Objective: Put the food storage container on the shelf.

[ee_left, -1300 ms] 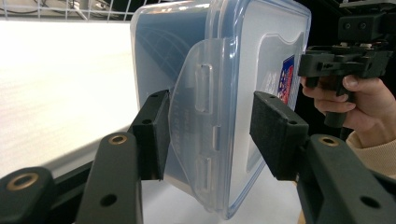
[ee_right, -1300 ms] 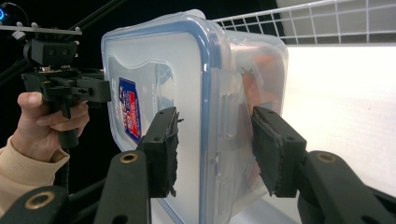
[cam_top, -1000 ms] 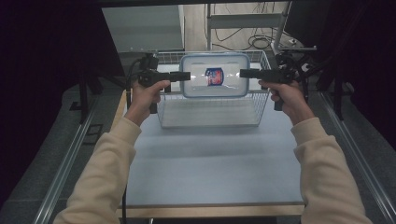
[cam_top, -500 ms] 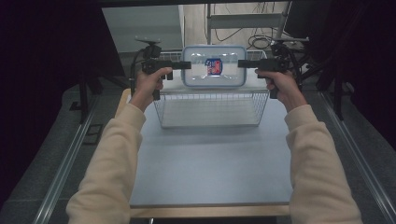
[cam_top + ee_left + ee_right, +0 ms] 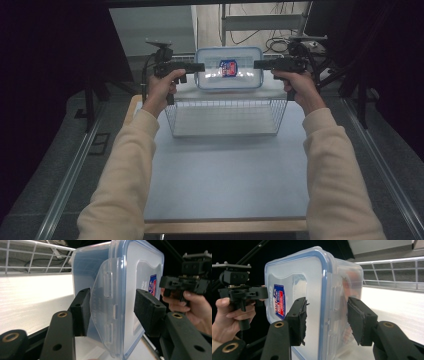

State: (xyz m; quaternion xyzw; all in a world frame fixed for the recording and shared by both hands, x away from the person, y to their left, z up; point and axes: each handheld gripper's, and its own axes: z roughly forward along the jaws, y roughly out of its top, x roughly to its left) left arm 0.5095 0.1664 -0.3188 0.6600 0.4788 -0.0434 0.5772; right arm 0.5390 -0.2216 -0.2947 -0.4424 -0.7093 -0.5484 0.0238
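A clear plastic container point(image 5: 229, 68) with a blue-rimmed lid and a red-and-blue label hangs in the air over the far rim of a wire basket point(image 5: 225, 102). It stands on edge, its lid facing me. My left gripper point(image 5: 200, 66) is shut on its left end, pads on the latch flap and lid of the container point(image 5: 130, 270). My right gripper point(image 5: 257, 64) is shut on the right end of the container point(image 5: 294, 277), one pad on the lid and one on the base. The right jaws have just been opening slightly, with the container still pressed between them.
The white wire basket rests at the far end of the blue-grey table point(image 5: 225, 175). Cables and a metal frame point(image 5: 265, 22) lie behind it. Dark stands flank both sides. Basket wires point(image 5: 30, 257) run beside the left gripper point(image 5: 113, 312) and the basket rim point(image 5: 392, 272) beyond the right gripper point(image 5: 327, 317).
Both hands have carried the container away from me and up the picture, from over the basket's middle to above its far rim. The grip at both ends looks unchanged.
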